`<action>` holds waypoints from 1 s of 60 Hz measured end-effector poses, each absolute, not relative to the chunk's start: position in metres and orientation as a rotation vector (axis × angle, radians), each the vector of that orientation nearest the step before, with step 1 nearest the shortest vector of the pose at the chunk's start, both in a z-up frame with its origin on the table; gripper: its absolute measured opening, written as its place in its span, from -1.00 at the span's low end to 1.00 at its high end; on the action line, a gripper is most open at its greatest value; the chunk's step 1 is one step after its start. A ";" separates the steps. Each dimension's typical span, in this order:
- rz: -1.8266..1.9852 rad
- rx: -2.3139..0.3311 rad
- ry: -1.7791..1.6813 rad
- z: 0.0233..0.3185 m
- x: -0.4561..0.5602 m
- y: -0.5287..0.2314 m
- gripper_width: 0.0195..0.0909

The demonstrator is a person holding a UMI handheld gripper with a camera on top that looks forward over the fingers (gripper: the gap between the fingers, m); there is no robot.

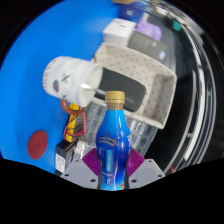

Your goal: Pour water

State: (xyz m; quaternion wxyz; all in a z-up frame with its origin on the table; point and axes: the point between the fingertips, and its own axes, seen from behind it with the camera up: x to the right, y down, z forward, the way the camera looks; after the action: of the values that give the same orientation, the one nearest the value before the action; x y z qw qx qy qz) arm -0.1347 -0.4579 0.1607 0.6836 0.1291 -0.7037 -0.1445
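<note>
Currently the blue bottle (113,150), yellow cap on, sits upright between the jaws, pink pads (104,161) pressed on both sides, so the gripper (112,172) holds it. White cup (72,77) is beyond, tipped on its side over the blue bench (25,110). Judgement: cap must come off; tilt slowly toward the cup mouth.

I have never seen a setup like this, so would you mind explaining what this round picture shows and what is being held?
The picture comes from a wide-angle camera riding on a hand-held claw, looking forward along its two fingers. A person carries it; there is no robot arm. The fingers, with purple pads, press on a blue bottle with a yellow cap, held upright. Beyond it is a blue table with a white mug lying on its side, a grey box and a red disc. The task is pouring water.
</note>
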 end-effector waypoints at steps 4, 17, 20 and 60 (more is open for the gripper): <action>-0.186 0.131 -1.620 0.164 -0.131 -0.451 -0.71; 0.385 -0.504 -1.707 0.156 -0.124 -0.435 -0.71; 0.519 -0.647 -1.670 0.153 -0.121 -0.439 -0.71; 1.152 -1.213 -1.447 0.078 -0.134 -0.409 -0.56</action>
State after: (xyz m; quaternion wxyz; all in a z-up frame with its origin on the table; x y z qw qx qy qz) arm -0.1337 -0.4086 0.0784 0.4484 -0.4902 -0.5849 0.4654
